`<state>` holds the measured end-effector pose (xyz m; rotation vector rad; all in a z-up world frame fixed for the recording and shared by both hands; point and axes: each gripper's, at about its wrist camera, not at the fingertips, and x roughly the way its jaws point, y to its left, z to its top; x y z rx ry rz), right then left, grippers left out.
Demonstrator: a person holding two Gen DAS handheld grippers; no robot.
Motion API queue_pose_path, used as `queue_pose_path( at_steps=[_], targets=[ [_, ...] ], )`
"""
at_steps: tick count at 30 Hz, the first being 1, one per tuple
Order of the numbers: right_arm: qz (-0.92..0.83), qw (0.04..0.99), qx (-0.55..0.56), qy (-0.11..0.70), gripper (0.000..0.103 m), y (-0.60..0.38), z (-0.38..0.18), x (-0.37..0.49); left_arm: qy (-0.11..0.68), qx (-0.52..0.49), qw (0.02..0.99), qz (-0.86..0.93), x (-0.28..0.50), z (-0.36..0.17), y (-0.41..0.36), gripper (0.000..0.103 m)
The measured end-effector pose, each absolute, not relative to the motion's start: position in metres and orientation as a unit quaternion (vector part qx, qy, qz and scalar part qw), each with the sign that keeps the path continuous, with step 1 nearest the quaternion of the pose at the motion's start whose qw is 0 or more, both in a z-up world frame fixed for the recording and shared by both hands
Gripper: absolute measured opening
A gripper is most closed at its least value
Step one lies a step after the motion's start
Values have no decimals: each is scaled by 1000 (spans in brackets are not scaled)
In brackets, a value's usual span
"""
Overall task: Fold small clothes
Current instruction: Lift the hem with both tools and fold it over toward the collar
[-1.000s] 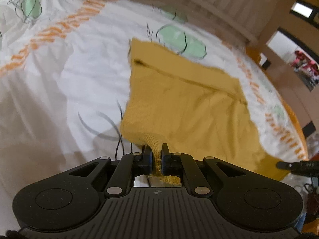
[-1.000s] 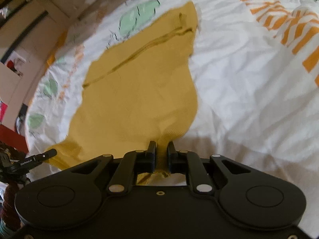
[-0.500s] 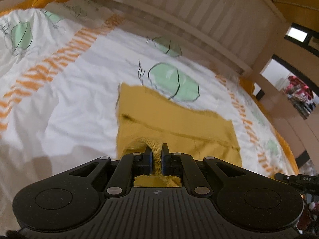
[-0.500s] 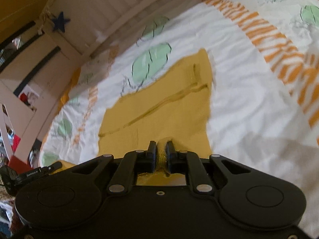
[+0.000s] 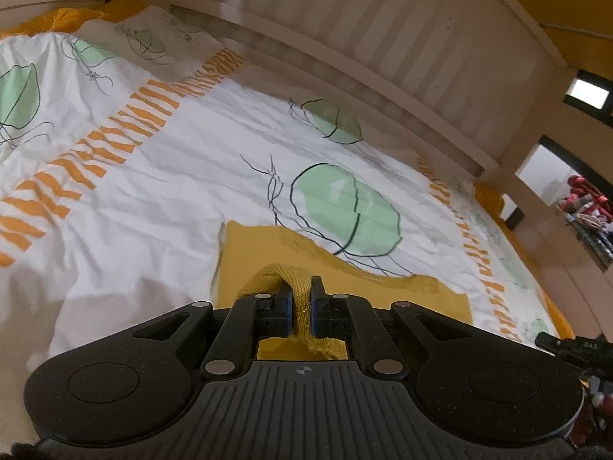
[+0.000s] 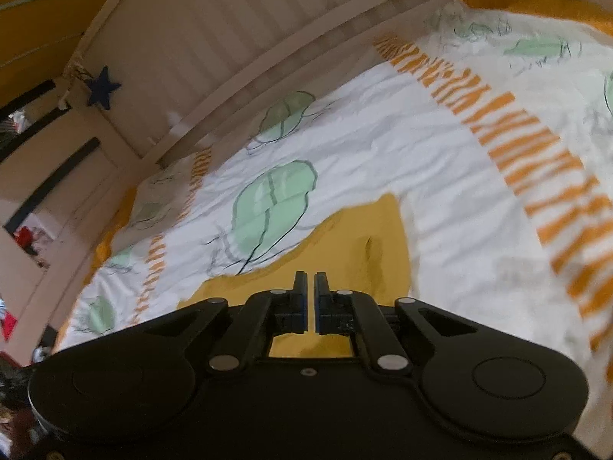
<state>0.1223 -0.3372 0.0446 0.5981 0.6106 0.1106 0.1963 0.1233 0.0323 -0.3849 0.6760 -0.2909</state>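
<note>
A mustard-yellow knit garment (image 5: 253,257) lies on the bed, its far edge flat on the sheet. My left gripper (image 5: 301,299) is shut on a bunched edge of the garment, which loops up over the fingers. In the right wrist view the garment (image 6: 360,245) lies ahead and under my right gripper (image 6: 310,291). The right jaws stand nearly together, with a thin gap and no cloth visible between them. The other gripper's tip (image 5: 567,345) shows at the right edge of the left wrist view.
The bed has a white sheet (image 5: 153,191) with green leaf prints and orange stripes. A pale slatted headboard (image 5: 383,38) runs along the far side. A blue star (image 6: 101,88) hangs on the bed frame. A doorway (image 5: 567,191) opens at the right.
Both grippers have carried the near edge of the garment forward over its far part, so less cloth shows ahead. The right gripper no longer shows cloth between its fingers.
</note>
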Motion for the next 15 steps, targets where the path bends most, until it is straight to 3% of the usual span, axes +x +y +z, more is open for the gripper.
queue_pose_path(
  at_steps=[2, 6, 8, 9, 10, 15],
  targets=[
    [64, 909, 280, 301, 18, -339, 38, 136, 332, -185, 915, -138, 203, 27, 122, 7],
    [66, 909, 233, 340, 20, -326, 23, 147, 343, -185, 911, -134, 211, 16, 120, 7],
    [74, 897, 235, 366, 34, -322, 11, 148, 348, -184, 910, -132, 213, 12, 121, 7],
    [77, 892, 237, 377, 49, -320, 4, 147, 350, -184, 909, -131, 215, 11, 120, 7],
    [79, 890, 235, 383, 53, -318, -1, 146, 352, -184, 909, -130, 215, 10, 121, 7],
    [82, 883, 211, 411, 53, -305, -15, 143, 354, -182, 909, -128, 217, 10, 121, 7]
  ],
)
